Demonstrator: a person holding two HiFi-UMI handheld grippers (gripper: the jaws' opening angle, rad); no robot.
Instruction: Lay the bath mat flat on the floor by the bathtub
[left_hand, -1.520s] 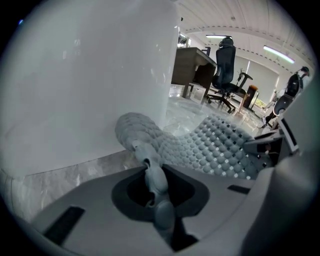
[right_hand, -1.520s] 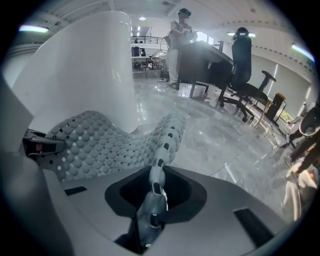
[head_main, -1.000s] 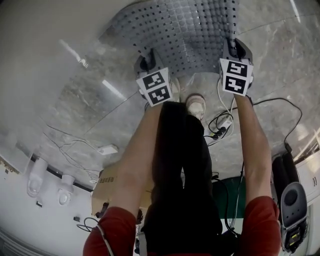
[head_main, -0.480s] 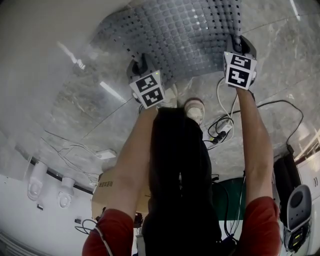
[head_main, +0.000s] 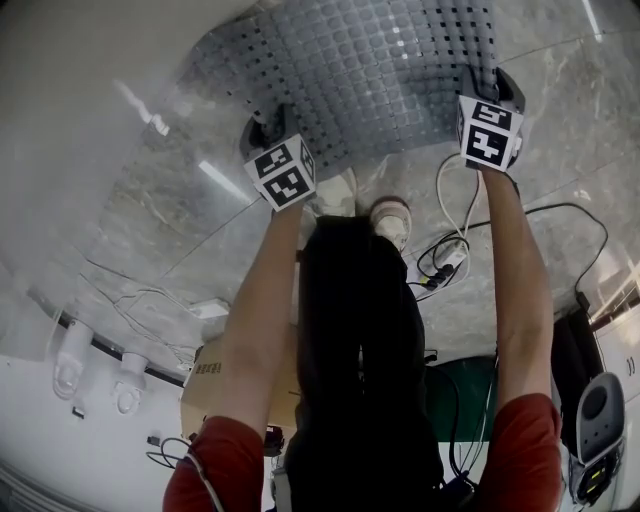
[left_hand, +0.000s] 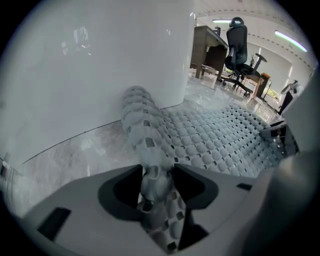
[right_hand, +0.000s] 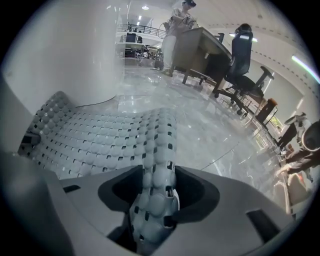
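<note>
The grey perforated bath mat (head_main: 370, 70) lies spread on the marble floor next to the white bathtub wall (head_main: 80, 60). My left gripper (head_main: 262, 128) is at the mat's near left corner and my right gripper (head_main: 482, 82) at its near right corner. In the left gripper view the jaws (left_hand: 157, 182) are opening, and a rolled ridge of mat (left_hand: 145, 130) still stands between them. The right gripper view shows the same: the jaws (right_hand: 159, 187) are opening with the mat's edge (right_hand: 157, 145) loosely between them. The rest of the mat rests low on the floor.
The bathtub wall (left_hand: 100, 60) rises just beyond the mat. A person's shoes (head_main: 390, 215) stand behind the mat, with cables (head_main: 445, 255) to their right and a cardboard box (head_main: 205, 385) behind. An office chair (left_hand: 237, 40), a desk (right_hand: 200, 50) and a person (right_hand: 177, 20) are far off.
Both grippers have carried the mat's near edge forward and wider apart, the left one going left. The mat now lies flatter and more spread.
</note>
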